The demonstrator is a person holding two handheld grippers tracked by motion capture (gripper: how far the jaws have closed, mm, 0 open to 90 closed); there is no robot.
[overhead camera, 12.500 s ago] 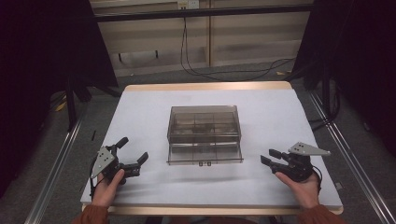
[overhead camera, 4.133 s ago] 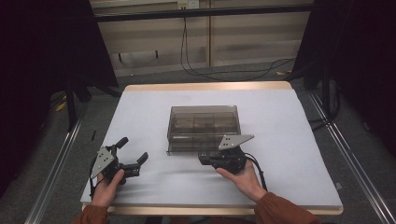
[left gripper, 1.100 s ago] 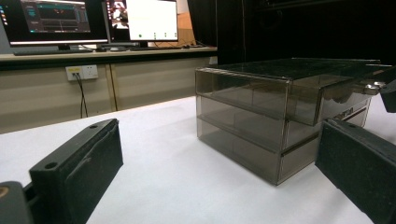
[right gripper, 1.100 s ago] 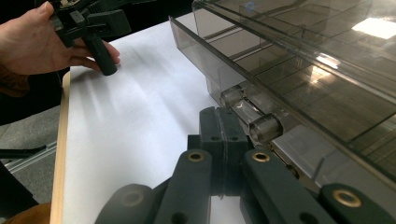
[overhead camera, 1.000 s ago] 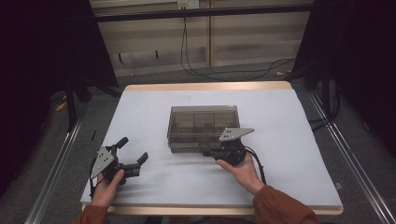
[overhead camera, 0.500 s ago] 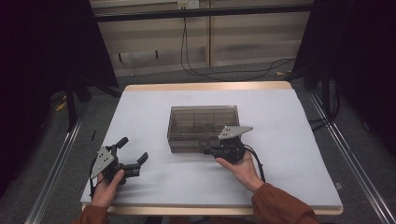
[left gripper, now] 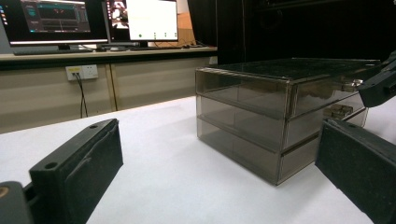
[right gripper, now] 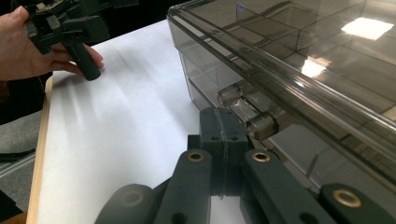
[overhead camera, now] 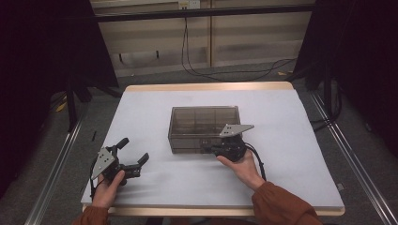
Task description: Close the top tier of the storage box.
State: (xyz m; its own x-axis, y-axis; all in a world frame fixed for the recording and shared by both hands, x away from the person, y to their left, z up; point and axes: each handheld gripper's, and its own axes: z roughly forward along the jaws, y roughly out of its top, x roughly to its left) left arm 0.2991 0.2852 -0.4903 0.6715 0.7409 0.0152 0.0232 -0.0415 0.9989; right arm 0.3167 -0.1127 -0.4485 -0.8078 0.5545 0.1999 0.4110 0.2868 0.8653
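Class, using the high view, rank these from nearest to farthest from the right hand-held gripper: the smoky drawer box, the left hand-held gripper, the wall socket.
1. Smoky drawer box: directly at the right hand-held gripper.
2. Left hand-held gripper: table's near-left.
3. Wall socket: back wall.

drawer box (right gripper: 299,70) cut off right, contents unclear

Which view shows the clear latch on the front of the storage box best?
The right gripper view: the latch sits close up, right at the tips of the shut right gripper. In the high view the right gripper covers that spot on the box. The left gripper view shows the box's corner; its front is seen edge-on.
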